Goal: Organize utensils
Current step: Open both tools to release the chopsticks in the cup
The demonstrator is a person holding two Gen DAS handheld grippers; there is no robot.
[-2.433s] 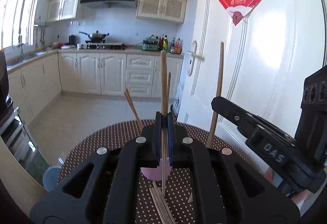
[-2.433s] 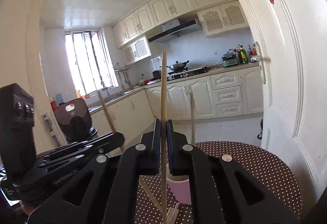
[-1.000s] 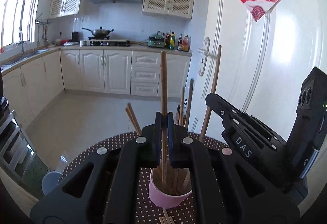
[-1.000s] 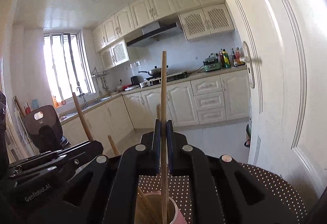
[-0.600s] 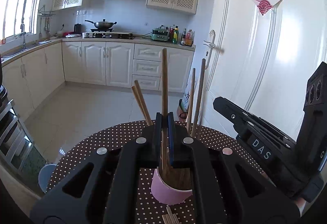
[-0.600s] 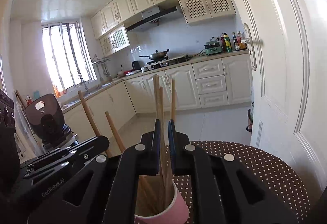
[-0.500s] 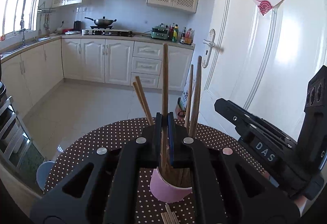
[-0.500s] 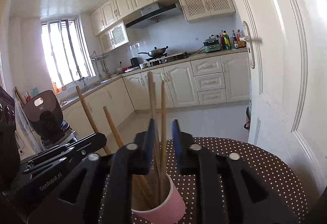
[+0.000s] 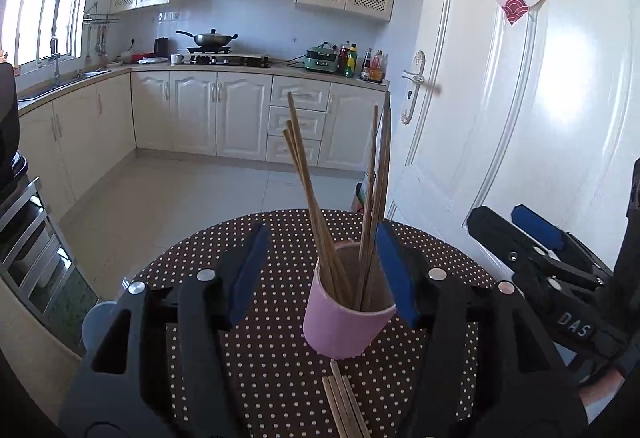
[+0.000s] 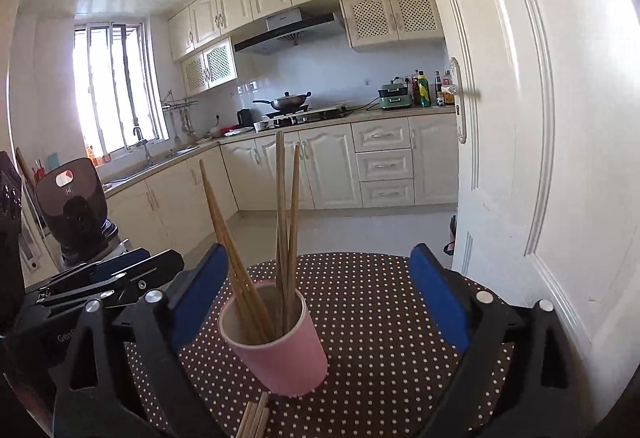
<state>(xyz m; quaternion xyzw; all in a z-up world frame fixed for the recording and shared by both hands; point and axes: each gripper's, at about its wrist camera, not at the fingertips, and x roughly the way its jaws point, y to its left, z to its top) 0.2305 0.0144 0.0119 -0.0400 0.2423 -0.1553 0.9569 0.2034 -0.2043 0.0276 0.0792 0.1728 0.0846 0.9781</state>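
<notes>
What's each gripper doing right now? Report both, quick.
Left gripper: jaws opening, holding nothing; pink cup stands between them.
Right gripper: jaws opening wide, holding nothing.

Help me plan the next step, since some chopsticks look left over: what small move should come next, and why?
Probably lower either gripper to the loose chopsticks lying on the dotted table in front of the pink cup. Both sets of jaws are opening with no chopstick pinched, and several chopsticks already stand in the cup.
</notes>
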